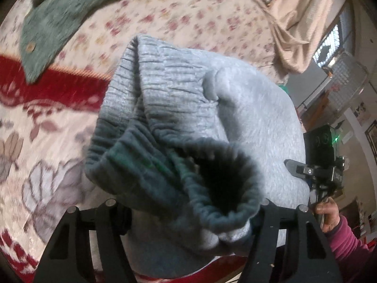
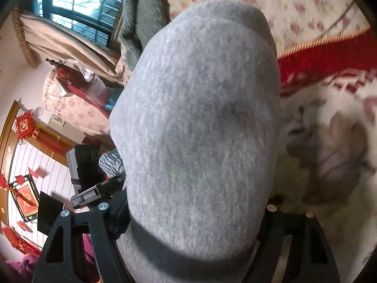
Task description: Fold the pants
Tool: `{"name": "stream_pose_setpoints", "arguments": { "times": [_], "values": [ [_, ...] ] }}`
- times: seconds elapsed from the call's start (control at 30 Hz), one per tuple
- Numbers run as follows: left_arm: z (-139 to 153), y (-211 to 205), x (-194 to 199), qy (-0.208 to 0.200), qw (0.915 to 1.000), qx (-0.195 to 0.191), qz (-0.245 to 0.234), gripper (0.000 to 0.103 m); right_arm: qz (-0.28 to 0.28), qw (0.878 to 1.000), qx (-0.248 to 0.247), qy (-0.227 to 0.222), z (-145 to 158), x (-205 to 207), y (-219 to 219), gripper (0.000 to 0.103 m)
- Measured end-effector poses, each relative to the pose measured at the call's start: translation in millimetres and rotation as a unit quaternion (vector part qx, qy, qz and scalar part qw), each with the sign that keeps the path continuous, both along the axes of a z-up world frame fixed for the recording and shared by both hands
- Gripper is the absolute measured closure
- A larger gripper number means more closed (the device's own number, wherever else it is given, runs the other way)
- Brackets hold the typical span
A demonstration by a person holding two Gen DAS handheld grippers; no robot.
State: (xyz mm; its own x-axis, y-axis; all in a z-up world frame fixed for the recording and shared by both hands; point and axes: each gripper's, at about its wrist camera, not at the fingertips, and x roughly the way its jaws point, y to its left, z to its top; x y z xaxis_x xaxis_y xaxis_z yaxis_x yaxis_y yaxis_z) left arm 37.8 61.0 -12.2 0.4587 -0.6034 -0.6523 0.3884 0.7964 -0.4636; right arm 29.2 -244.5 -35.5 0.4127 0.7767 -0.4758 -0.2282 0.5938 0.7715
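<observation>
We judged the main risk to be the grey pants (image 1: 179, 122) slipping free or bunching as they hung lifted above the floral bedspread (image 1: 188, 11), since their thick ribbed waistband (image 1: 150, 89) sagged loosely ahead of the left claw (image 1: 186, 214). That claw looked clamped on the waistband fabric between its fingers. The right claw (image 2: 188, 224) gripped the cloth too, which draped forward, hiding its fingertips.
</observation>
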Motion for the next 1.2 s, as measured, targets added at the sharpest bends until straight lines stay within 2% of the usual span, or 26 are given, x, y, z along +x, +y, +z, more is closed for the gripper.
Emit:
{"name": "stream_pose_setpoints", "arguments": {
  "times": [0.17,0.3,0.4,0.6,0.83,0.97,1.07,1.2],
  "values": [
    [15,-54,5,-0.012,0.9998,-0.005,-0.018,0.035,-0.014,1.000,-0.023,-0.004,22,-3,-50,0.021],
    [10,-107,11,-0.004,0.9995,-0.010,-0.030,0.035,-0.032,0.999,-0.042,0.005,25,-7,-89,0.021],
    [0,-145,14,0.007,0.9992,-0.008,-0.038,0.035,-0.042,0.998,-0.046,0.019,17,-10,-116,0.021],
    [-28,-195,18,0.031,0.9986,0.006,-0.042,0.035,-0.053,0.996,-0.036,0.061,-17,-6,-159,0.021],
    [-61,-211,19,0.059,0.9976,0.023,-0.026,0.035,-0.042,0.993,-0.028,0.103,-59,3,-190,0.020],
    [-65,-217,17,0.044,0.9983,0.034,-0.020,0.035,-0.052,0.991,-0.004,0.125,-80,5,-201,0.016],
    [-64,-221,12,0.033,0.9984,0.042,-0.016,0.031,-0.064,0.989,-0.002,0.135,-82,11,-200,0.007],
    [-67,-222,11,0.027,0.9988,0.039,-0.006,0.022,-0.082,0.987,-0.032,0.137,-72,8,-201,0.003]
  ]
}}
